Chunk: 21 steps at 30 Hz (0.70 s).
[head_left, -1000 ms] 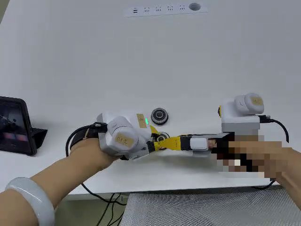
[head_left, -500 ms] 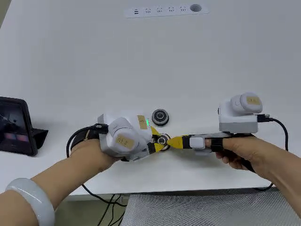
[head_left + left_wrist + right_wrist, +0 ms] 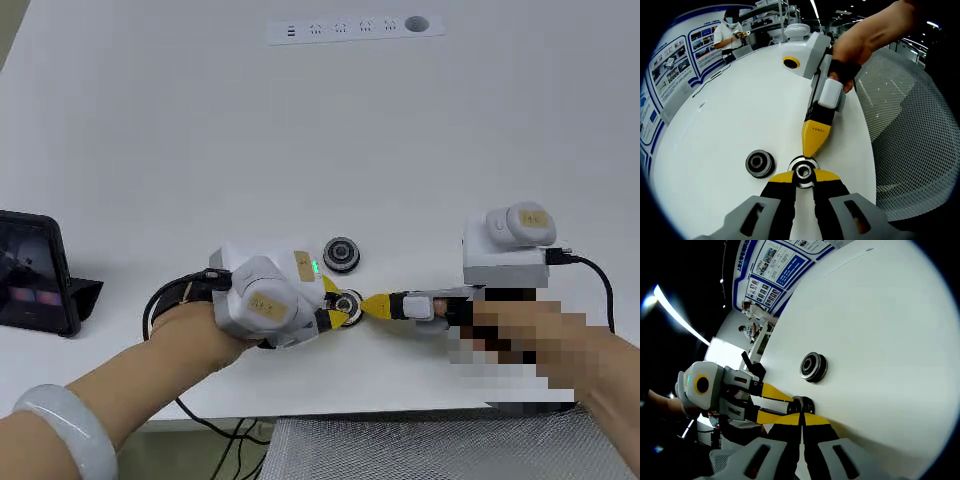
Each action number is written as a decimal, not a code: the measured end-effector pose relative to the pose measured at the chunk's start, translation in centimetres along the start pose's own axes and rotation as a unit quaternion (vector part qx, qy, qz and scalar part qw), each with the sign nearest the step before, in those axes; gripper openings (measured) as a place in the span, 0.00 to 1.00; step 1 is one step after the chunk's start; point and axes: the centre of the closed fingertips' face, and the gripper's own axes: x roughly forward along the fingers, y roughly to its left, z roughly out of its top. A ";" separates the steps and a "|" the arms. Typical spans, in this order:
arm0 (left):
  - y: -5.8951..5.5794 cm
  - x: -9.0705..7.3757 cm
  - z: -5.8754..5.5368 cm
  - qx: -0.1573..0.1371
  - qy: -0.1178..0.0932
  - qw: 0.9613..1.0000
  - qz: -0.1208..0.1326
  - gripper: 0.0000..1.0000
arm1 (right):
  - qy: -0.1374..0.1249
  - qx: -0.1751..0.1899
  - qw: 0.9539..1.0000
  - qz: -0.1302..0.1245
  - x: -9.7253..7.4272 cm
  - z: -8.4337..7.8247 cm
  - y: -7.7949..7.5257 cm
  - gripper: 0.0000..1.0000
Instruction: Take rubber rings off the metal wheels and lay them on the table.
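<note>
Drawn back toward 3 o'clock since a second ago: right gripper [image 3: 373,305], tips then overlapping the held wheel [image 3: 348,303], now just beside it.

Head view. Left gripper [image 3: 334,302] at 7 o'clock on the white table [image 3: 300,140], yellow fingers clamped on the held wheel from either side. Right gripper at 4 o'clock, jaws pinched together with nothing between, aimed toward 9 o'clock at that wheel. Second wheel [image 3: 340,253] lying free just past the held one, toward 12 o'clock. Power strip [image 3: 345,27] far off at 12 o'clock, tablet [image 3: 30,268] on its stand at 9 o'clock, black cable [image 3: 592,272] at 3 o'clock.

Left gripper view. Held wheel at 6 o'clock, gripped between the two yellow fingers [image 3: 781,176]. Right gripper reaching in from 12 o'clock, closed tip at the wheel's rim; touching or not, cannot tell. Second wheel at 8 o'clock, flat on the table, black rubber ring [image 3: 748,164] around it. Grey mesh surface [image 3: 905,130] beyond the table edge at 3 o'clock.

Right gripper view. Own jaws closed at 6 o'clock, held wheel right ahead of them, left gripper reaching in from 8 o'clock. Second wheel near the centre, apart from the rest.
</note>
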 end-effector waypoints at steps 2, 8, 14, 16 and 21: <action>0.0 0.0 0.0 0.000 0.001 1.000 0.000 0.13 | -0.002 -0.003 1.000 -0.002 0.0 0.0 0.0 0.02; 0.0 0.0 0.0 0.000 0.001 1.000 0.000 0.13 | -0.007 -0.010 1.000 -0.006 0.0 0.0 0.0 0.02; 0.0 0.0 0.0 0.000 0.001 1.000 0.001 0.13 | -0.012 -0.010 1.000 -0.003 0.0 0.1 0.0 0.01; 0.0 0.0 0.0 0.000 0.001 1.000 0.000 0.13 | -0.012 -0.011 1.000 -0.002 0.1 0.1 0.0 0.01; 0.0 0.1 0.0 -0.001 0.001 1.000 0.001 0.13 | -0.014 -0.010 1.000 0.000 0.2 0.1 0.1 0.01</action>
